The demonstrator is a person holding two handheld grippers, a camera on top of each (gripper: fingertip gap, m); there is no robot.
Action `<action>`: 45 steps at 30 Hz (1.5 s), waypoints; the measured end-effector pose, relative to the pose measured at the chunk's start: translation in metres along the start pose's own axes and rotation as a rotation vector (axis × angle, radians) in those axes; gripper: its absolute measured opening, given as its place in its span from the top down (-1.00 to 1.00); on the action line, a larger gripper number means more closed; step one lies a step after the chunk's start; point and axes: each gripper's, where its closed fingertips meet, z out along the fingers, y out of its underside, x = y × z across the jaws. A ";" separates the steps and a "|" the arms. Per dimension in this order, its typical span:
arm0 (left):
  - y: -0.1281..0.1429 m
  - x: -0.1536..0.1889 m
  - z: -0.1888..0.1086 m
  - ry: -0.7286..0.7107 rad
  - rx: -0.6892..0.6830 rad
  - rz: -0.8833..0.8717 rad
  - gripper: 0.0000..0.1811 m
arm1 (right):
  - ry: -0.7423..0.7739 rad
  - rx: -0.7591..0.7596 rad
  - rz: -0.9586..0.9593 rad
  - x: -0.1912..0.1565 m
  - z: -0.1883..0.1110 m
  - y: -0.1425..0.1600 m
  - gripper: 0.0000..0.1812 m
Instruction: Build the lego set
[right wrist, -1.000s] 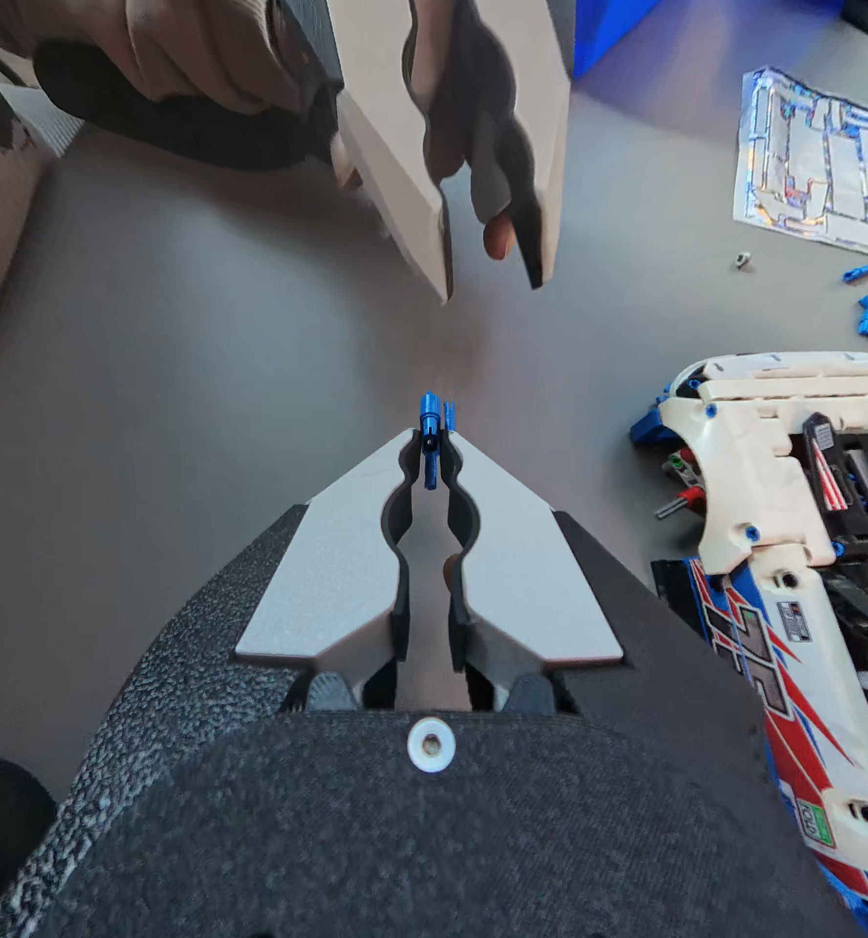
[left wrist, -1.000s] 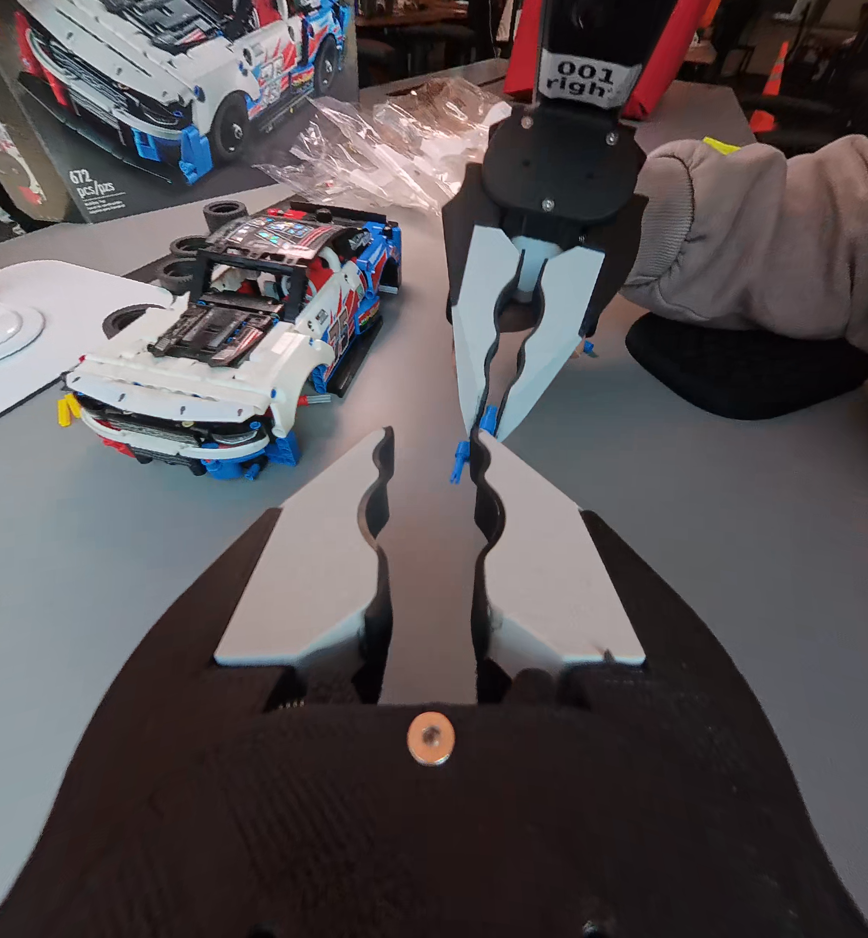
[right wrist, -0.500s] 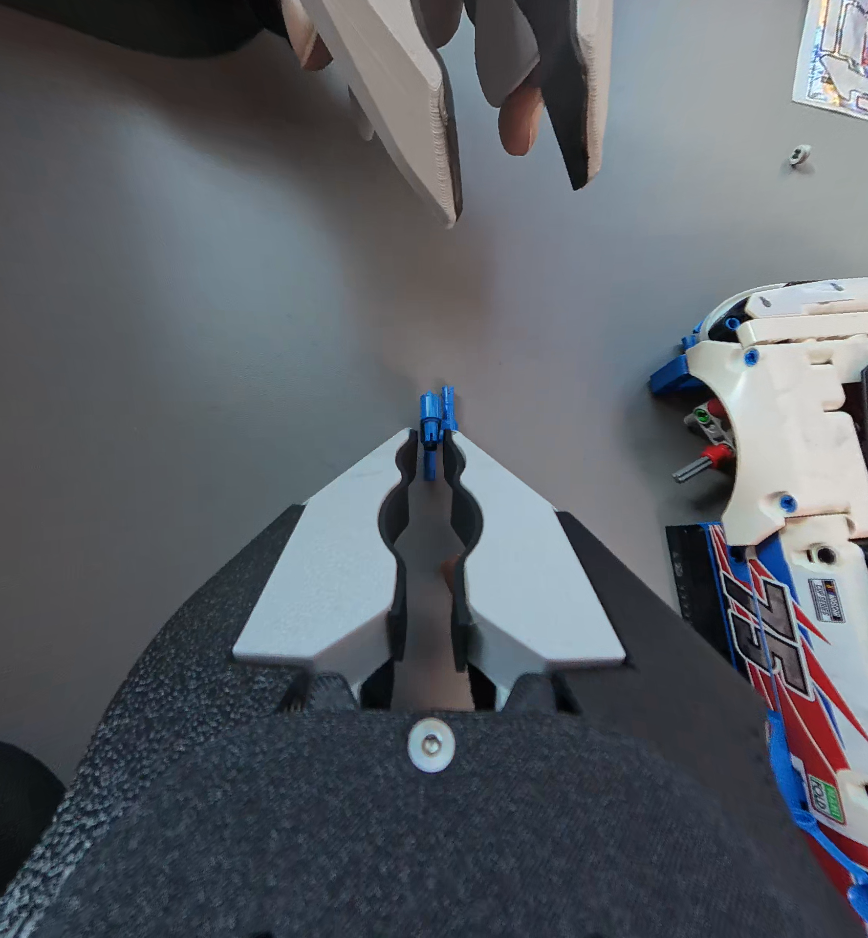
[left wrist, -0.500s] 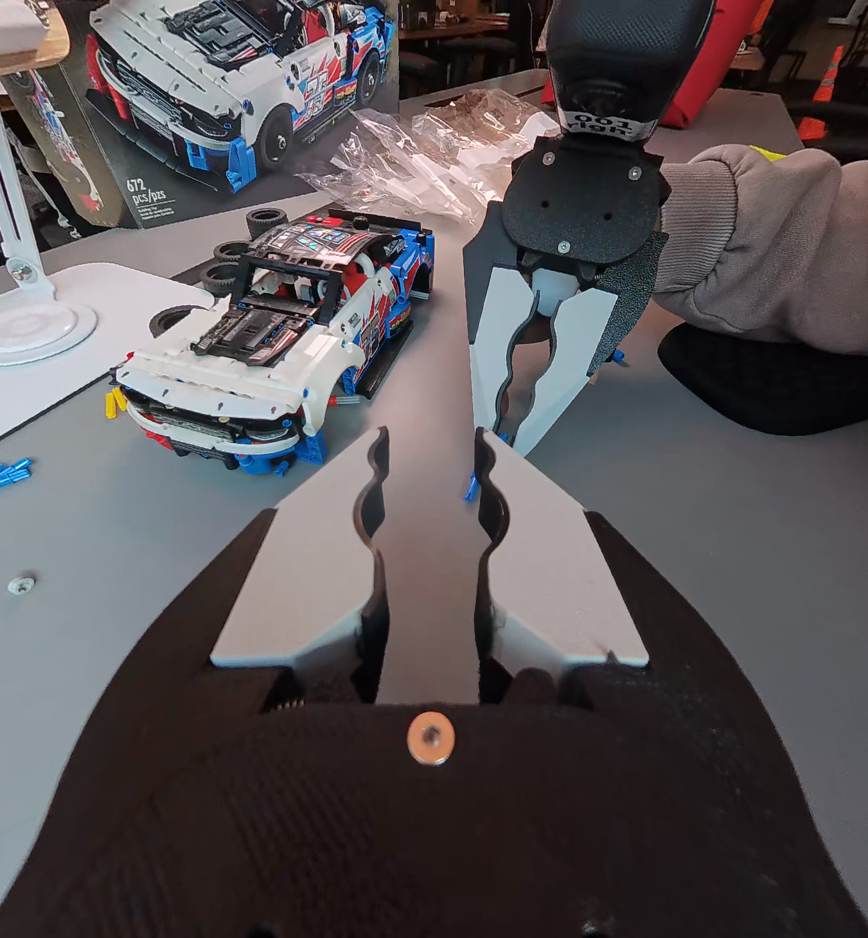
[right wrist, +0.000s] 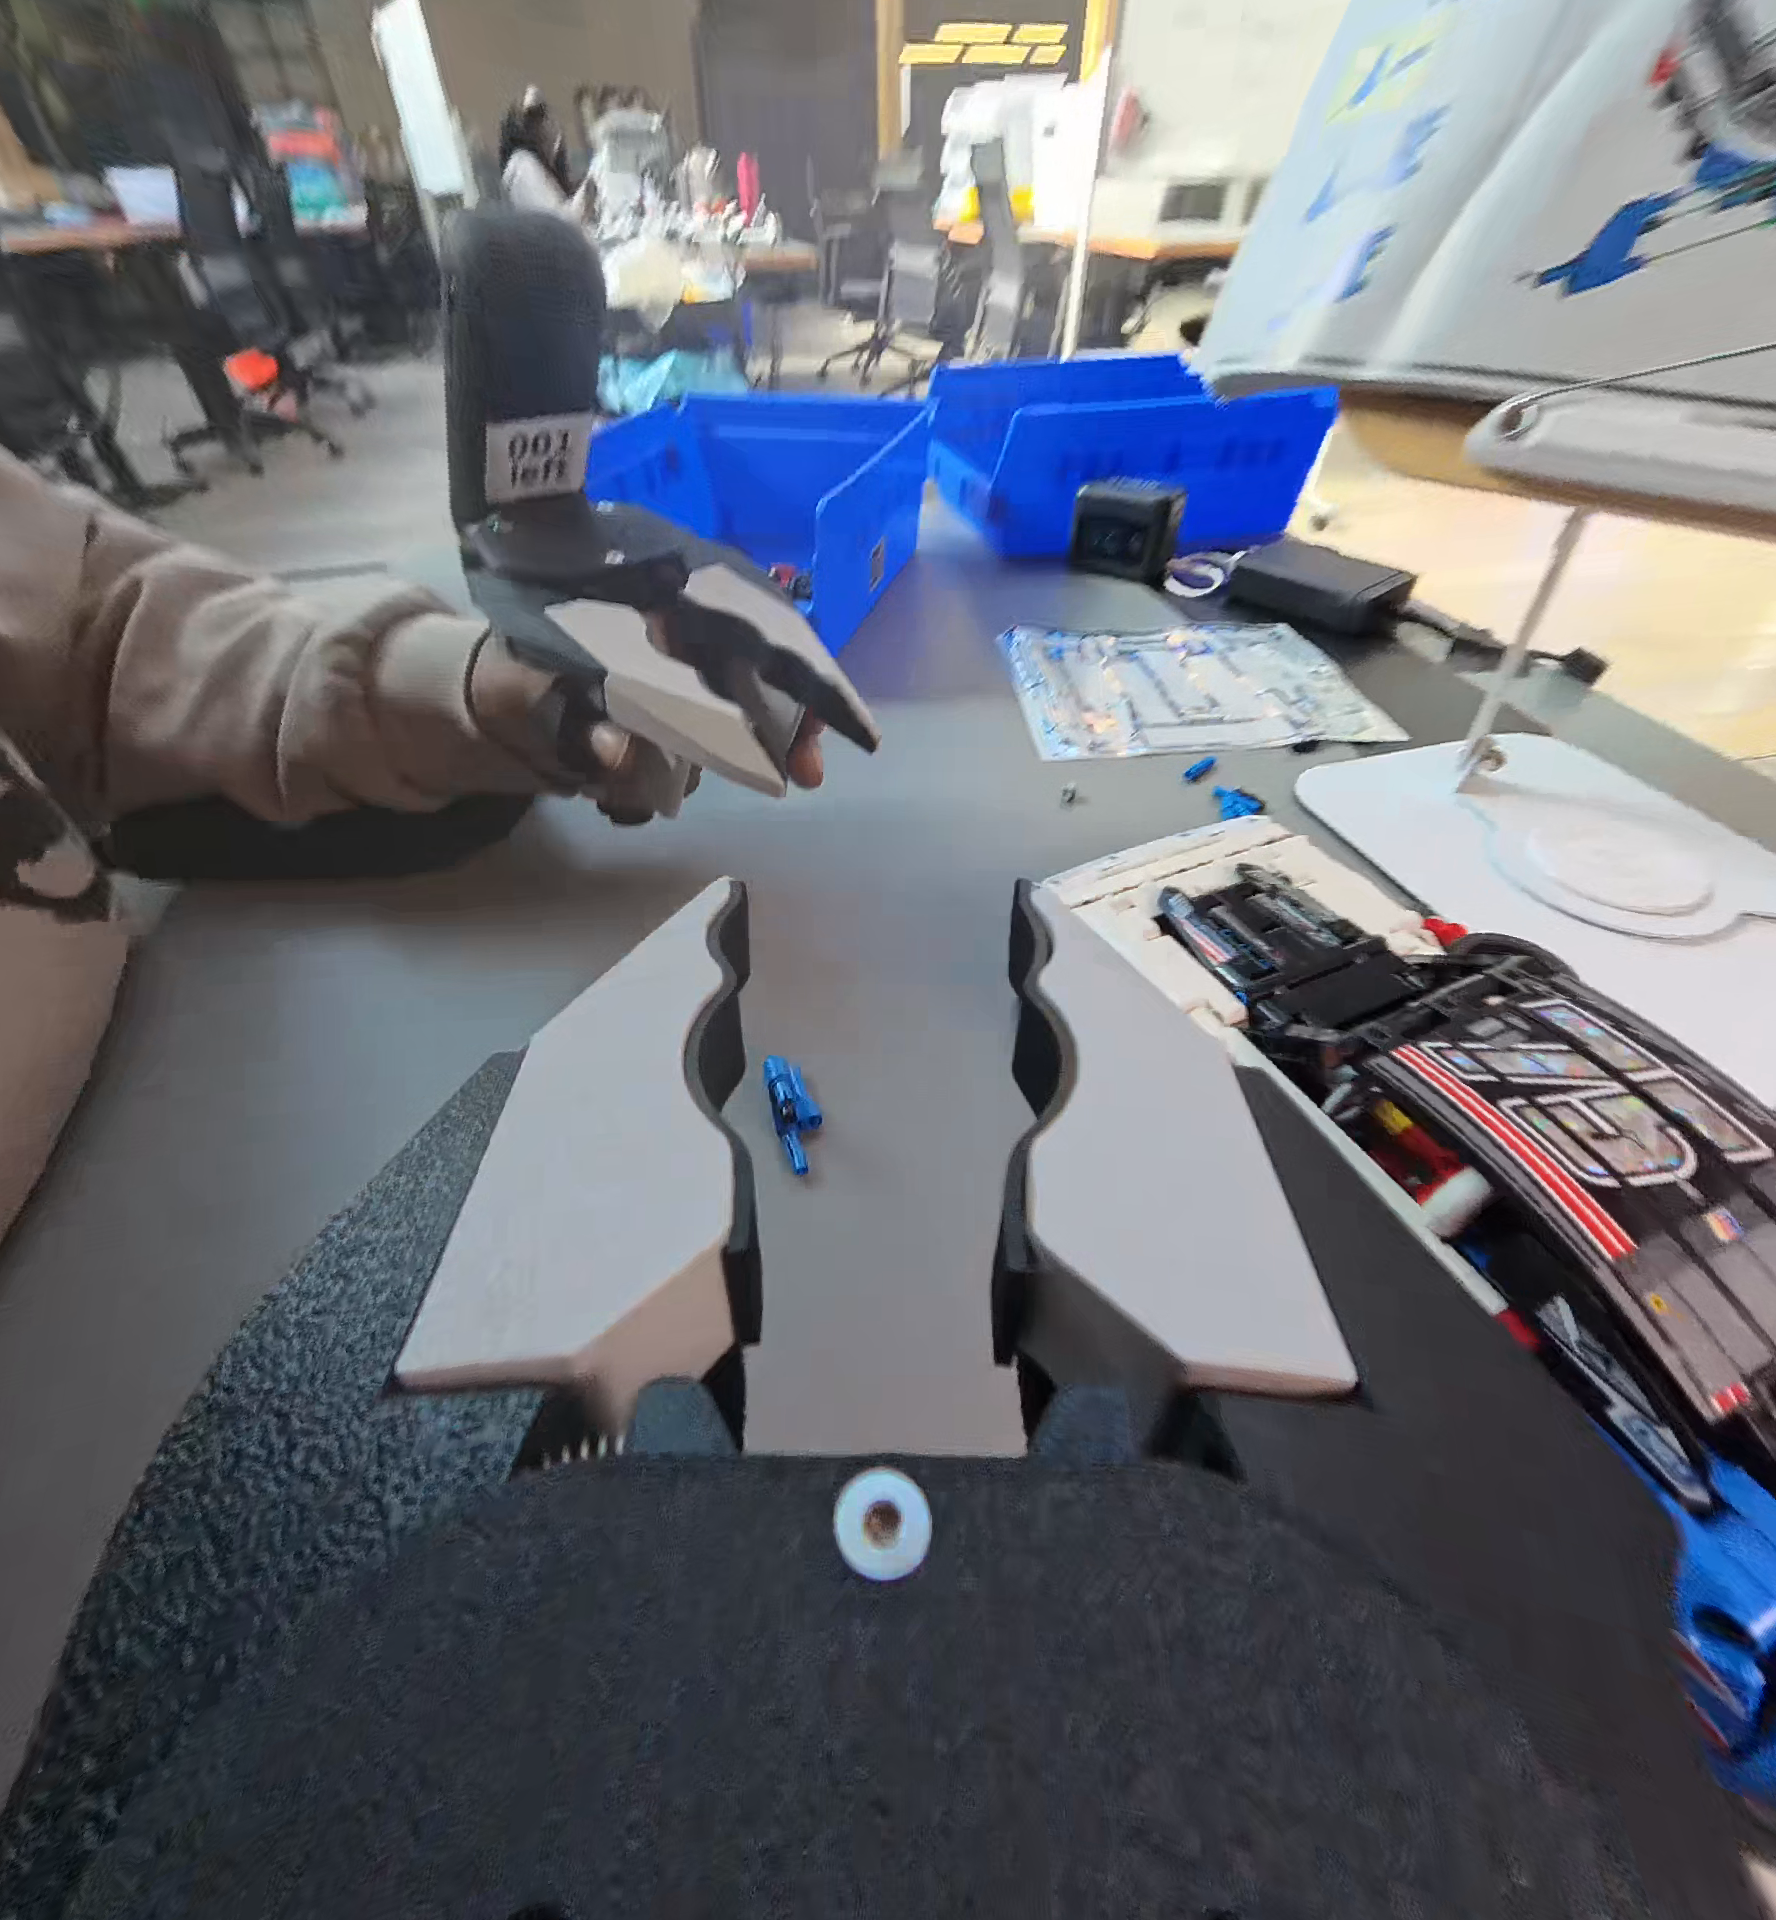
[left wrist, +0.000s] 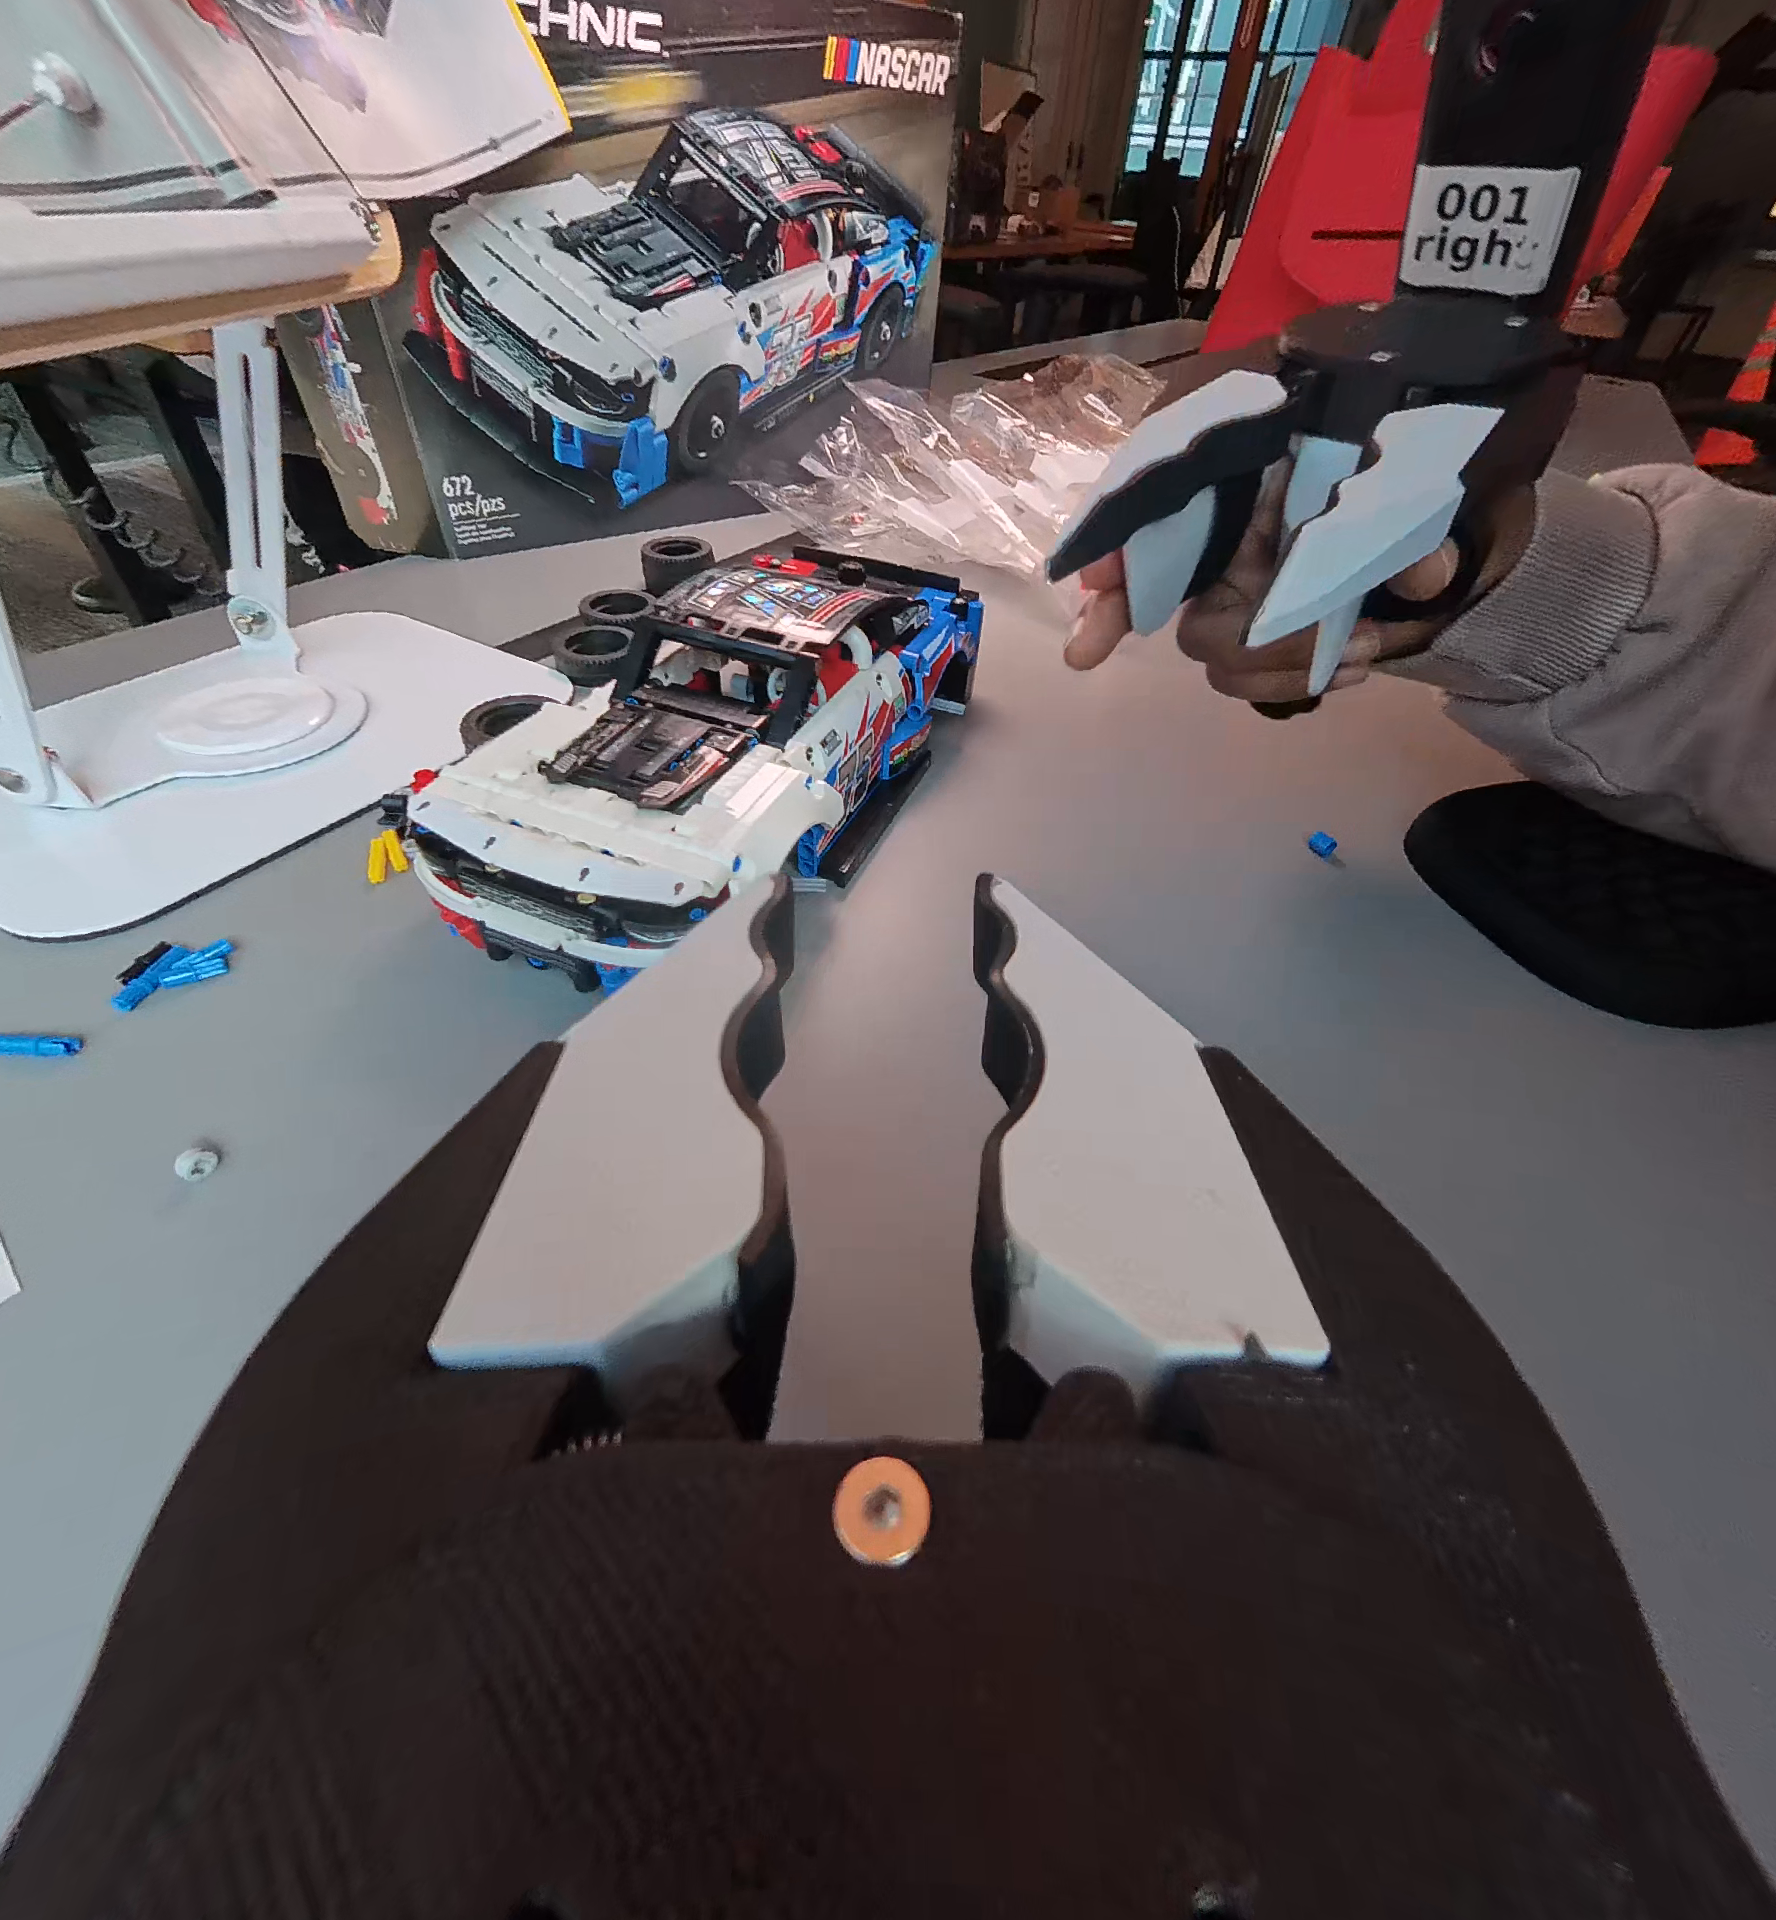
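Note:
The white, blue and red lego car [left wrist: 697, 769] stands on the grey table [left wrist: 1175, 1039]; it fills the right side of the right wrist view [right wrist: 1383, 1039]. My right gripper [right wrist: 876, 904] is open and empty, held above the table. A small blue pin piece [right wrist: 792, 1110] lies loose on the table, seen between its fingers. My left gripper [left wrist: 881, 904] is open and empty, pointing at the car's right side. Each gripper shows in the other's view, raised and open: the right gripper [left wrist: 1227, 582] and the left gripper [right wrist: 718, 686].
The set's box [left wrist: 655, 312], clear plastic bags [left wrist: 967, 468], loose tyres [left wrist: 603, 644] and a white stand base [left wrist: 188, 748] lie behind and left of the car. Blue pins [left wrist: 172, 971] and one pin [left wrist: 1322, 844] lie loose. Blue bins [right wrist: 863, 468], a sticker sheet [right wrist: 1196, 686] and a black wrist rest [left wrist: 1632, 914] are nearby. The grippers' ends are close to 11 centimetres from one another.
My right gripper has opened and let go of the blue pin piece, which now lies on the table. The right gripper has lifted and tilted up. The left gripper has drawn back.

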 end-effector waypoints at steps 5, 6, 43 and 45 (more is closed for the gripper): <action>-0.005 -0.012 -0.003 -0.063 0.047 0.006 0.62 | 0.222 0.158 0.045 0.024 -0.030 0.001 0.54; -0.007 -0.015 -0.004 -0.081 0.060 0.012 0.62 | 0.253 0.178 0.051 0.028 -0.034 0.003 0.56; -0.033 -0.088 -0.048 -0.367 0.260 -0.091 0.65 | 0.346 0.144 -0.017 0.046 -0.034 0.020 0.75; -0.034 -0.088 -0.049 -0.370 0.265 -0.087 0.64 | 0.347 0.141 -0.021 0.046 -0.034 0.021 0.76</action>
